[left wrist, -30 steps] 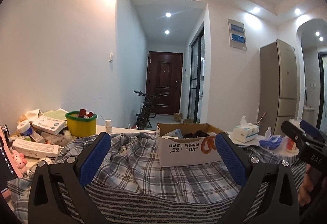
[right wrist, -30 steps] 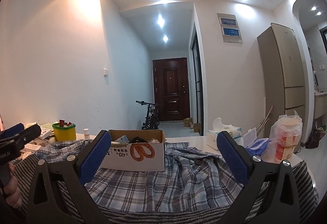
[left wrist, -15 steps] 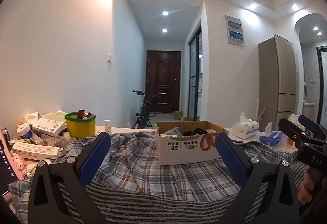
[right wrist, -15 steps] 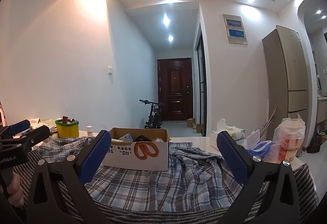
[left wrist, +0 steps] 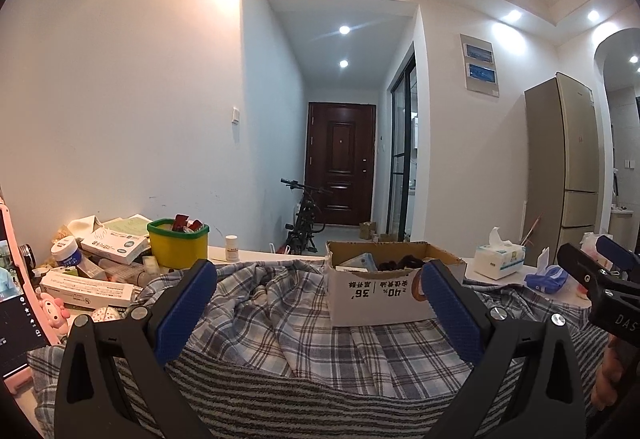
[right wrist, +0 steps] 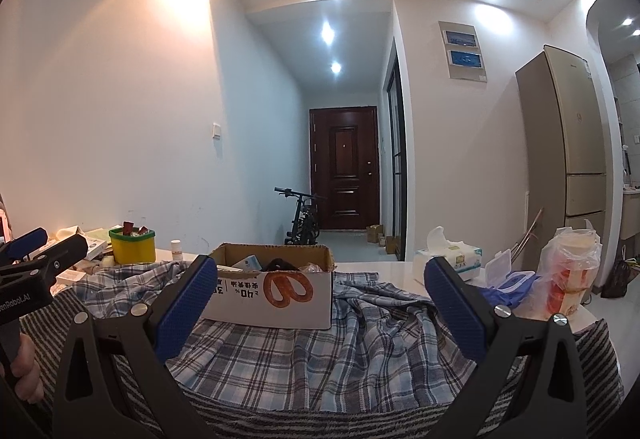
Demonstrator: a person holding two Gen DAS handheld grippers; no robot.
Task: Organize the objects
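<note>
we're holding both grippers up over the table right now, nothing in either one. the left gripper (left wrist: pixel 318 303) is sitting with its blue-padded jaws spread wide, just air between them, and the right gripper (right wrist: pixel 320 301) is doing exactly the same, wide apart and empty. each one is also poking into the edge of the other's view, with a bit of a hand (right wrist: pixel 22 367) gripping the handle.

right under the jaws a grey striped towel (left wrist: pixel 320 395) is lying along the near edge, and a blue plaid shirt (right wrist: pixel 288 355) is bunching up in folds on top of it, spreading back across the table.

sitting on that shirt, a bit further in, is the cardboard box (left wrist: pixel 376 299), open at the top, printed with a pretzel picture on its side, with some dark stuff and a small packet inside that we can't really make out.

off to the left we're seeing a pile of medicine-type boxes (left wrist: pixel 108 247), a white jar with a blue label (left wrist: pixel 64 251), a yellow tub with a green rim (left wrist: pixel 178 245) with red packets in it, and a small white bottle (left wrist: pixel 231 247) behind. a pink phone case (left wrist: pixel 16 299) is leaning at the far left edge.

on the right side a tissue box (right wrist: pixel 448 259) is standing near a blue glove (left wrist: pixel 546 275), a clear lidded container (right wrist: pixel 510 275) and a plastic bag with a cup (right wrist: pixel 568 271).

way back, a bicycle (right wrist: pixel 302 219) is parking in the hallway by the dark brown door (right wrist: pixel 344 169), and a tall fridge (right wrist: pixel 568 159) is standing on the right.
</note>
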